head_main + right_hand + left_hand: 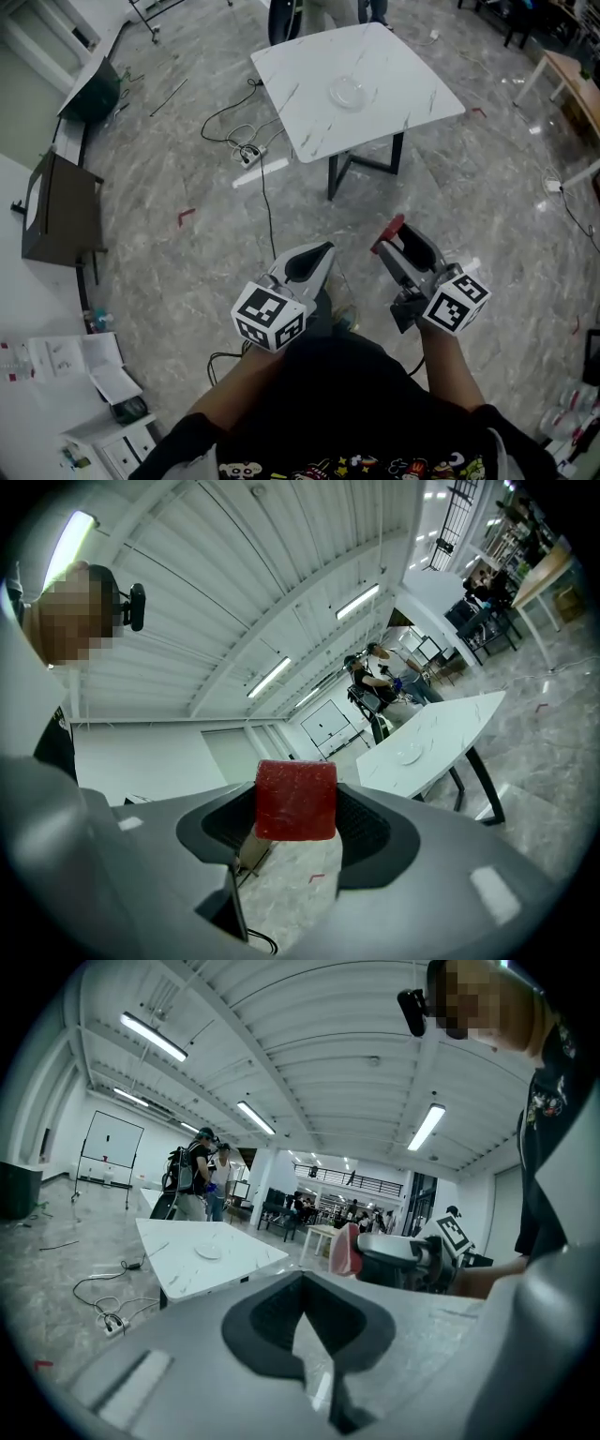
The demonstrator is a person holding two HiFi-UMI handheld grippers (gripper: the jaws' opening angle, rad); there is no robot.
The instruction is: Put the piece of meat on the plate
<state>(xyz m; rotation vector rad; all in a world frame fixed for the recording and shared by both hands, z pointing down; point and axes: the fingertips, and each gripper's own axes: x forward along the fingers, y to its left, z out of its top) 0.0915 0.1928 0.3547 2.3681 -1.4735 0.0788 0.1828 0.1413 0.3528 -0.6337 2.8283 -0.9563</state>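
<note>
So: right claw [296, 810] clamped on the red meat [295, 797], held over the floor | left claw [300, 1286] closed, nothing in it | plate [353, 92] on bench [302, 67], well apart from both

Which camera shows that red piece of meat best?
The right gripper view: the piece of meat sits large and centred, gripped by the right gripper. The head view shows only a red sliver; the left gripper view, a pinkish edge.
</note>
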